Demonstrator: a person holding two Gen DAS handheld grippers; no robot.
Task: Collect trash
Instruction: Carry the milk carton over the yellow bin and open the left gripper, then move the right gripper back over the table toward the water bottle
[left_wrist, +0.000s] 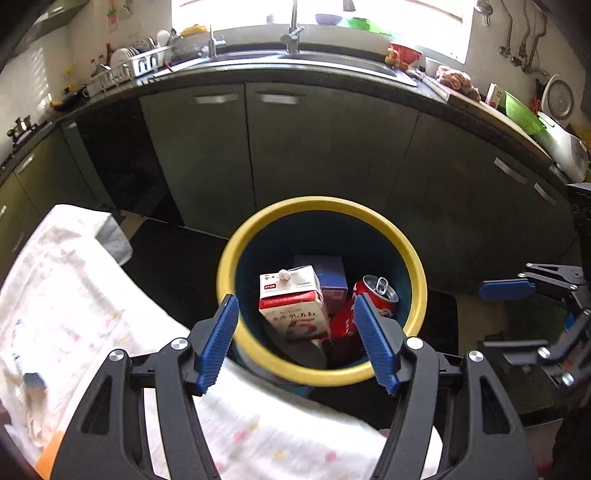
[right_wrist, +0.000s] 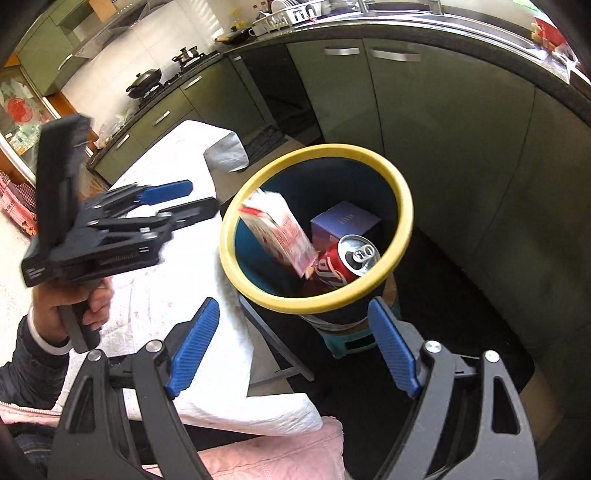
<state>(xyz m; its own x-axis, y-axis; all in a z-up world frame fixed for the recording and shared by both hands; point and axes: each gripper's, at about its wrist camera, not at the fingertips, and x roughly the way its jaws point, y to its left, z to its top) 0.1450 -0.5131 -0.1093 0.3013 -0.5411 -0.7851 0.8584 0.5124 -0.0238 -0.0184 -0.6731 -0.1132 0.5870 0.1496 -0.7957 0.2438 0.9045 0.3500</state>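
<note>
1. The trash bin with the yellow rim fills the lower centre of the left wrist view, beside the cloth-covered table.
2. The milk carton stands tilted inside it, directly ahead of the left gripper, whose fingers are spread and empty.
3. The red can and the purple box lie beside the carton.
4. The right gripper is also spread and empty, at the bin's near rim, low in the right wrist view.

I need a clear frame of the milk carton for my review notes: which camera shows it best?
The left wrist view. There the milk carton stands sharp inside the yellow-rimmed bin, with its top and printed front readable. In the right wrist view the same carton is motion-blurred and seen from the side, beside the soda can.
</note>
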